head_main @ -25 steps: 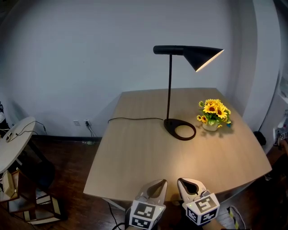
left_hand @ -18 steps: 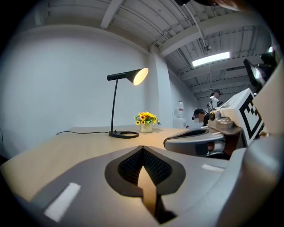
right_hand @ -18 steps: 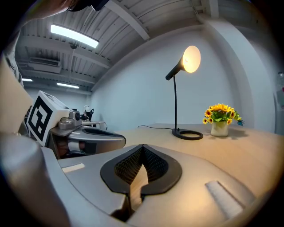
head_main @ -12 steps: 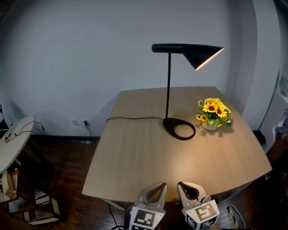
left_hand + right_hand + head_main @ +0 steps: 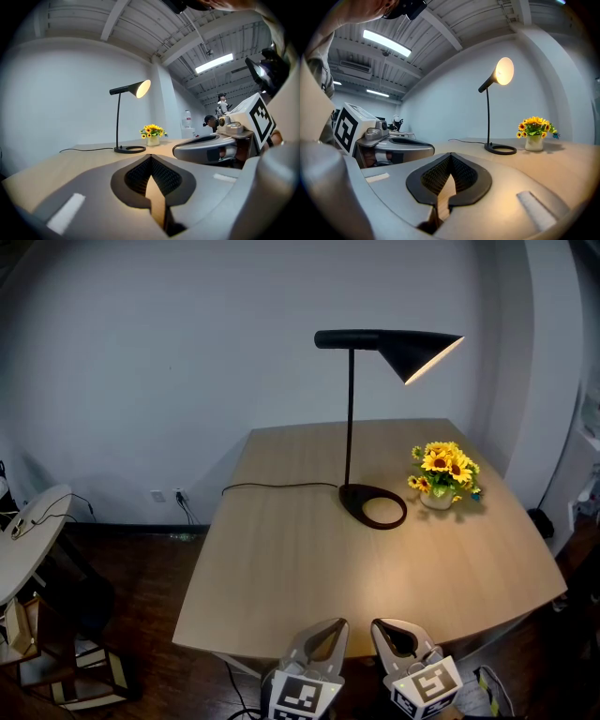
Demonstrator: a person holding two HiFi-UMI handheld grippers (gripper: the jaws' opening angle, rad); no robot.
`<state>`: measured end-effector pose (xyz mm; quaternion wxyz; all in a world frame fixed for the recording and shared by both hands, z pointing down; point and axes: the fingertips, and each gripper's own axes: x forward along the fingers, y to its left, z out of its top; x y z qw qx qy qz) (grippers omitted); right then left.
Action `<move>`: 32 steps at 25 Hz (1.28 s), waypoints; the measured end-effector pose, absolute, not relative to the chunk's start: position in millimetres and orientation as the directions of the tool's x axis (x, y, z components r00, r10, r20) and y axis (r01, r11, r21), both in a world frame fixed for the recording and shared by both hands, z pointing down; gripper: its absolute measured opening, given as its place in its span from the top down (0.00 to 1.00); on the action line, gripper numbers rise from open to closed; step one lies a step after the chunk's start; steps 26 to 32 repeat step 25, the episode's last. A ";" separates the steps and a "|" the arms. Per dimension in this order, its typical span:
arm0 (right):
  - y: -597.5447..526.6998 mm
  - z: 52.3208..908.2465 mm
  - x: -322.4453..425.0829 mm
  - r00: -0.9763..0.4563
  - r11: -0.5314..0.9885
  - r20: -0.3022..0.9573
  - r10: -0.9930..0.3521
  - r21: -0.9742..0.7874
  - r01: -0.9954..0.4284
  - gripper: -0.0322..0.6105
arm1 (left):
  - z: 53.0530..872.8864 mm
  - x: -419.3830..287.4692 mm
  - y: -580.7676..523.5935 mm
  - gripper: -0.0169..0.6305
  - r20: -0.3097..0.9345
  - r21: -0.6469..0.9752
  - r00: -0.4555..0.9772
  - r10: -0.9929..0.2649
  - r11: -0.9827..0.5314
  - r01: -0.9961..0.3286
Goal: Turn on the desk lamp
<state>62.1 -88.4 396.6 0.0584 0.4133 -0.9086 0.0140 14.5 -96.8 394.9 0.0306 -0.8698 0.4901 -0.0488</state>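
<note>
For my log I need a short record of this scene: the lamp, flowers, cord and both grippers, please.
lamp: on, shade lit, base on table
flowers: in a vase, right of lamp base, apart
cord: from base to table's left edge
left gripper: shut, empty, near table's front edge
right gripper: shut, empty, beside the left one

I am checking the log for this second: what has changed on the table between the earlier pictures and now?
The left gripper and right gripper both drew back slightly toward the person, jaws shut, holding nothing. The desk lamp stays lit; its cord, the flower vase and the table have not moved.
</note>
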 end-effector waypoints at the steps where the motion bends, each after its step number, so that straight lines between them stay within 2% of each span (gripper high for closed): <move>1: -87.7 395.9 62.2 -0.653 0.658 0.107 -0.750 0.020 -0.752 0.95 | 394.6 14.8 -96.3 0.98 0.050 -0.105 0.516 -0.855 -0.519 -0.848; 5: -84.9 393.3 61.1 -0.656 0.658 0.076 -0.751 0.013 -0.753 0.95 | 394.1 15.3 -95.7 0.98 0.041 -0.112 0.518 -0.855 -0.519 -0.848; 32: -82.1 393.3 59.4 -0.661 0.664 0.076 -0.746 0.014 -0.747 0.95 | 394.0 13.5 -94.5 0.98 0.047 -0.120 0.511 -0.858 -0.512 -0.850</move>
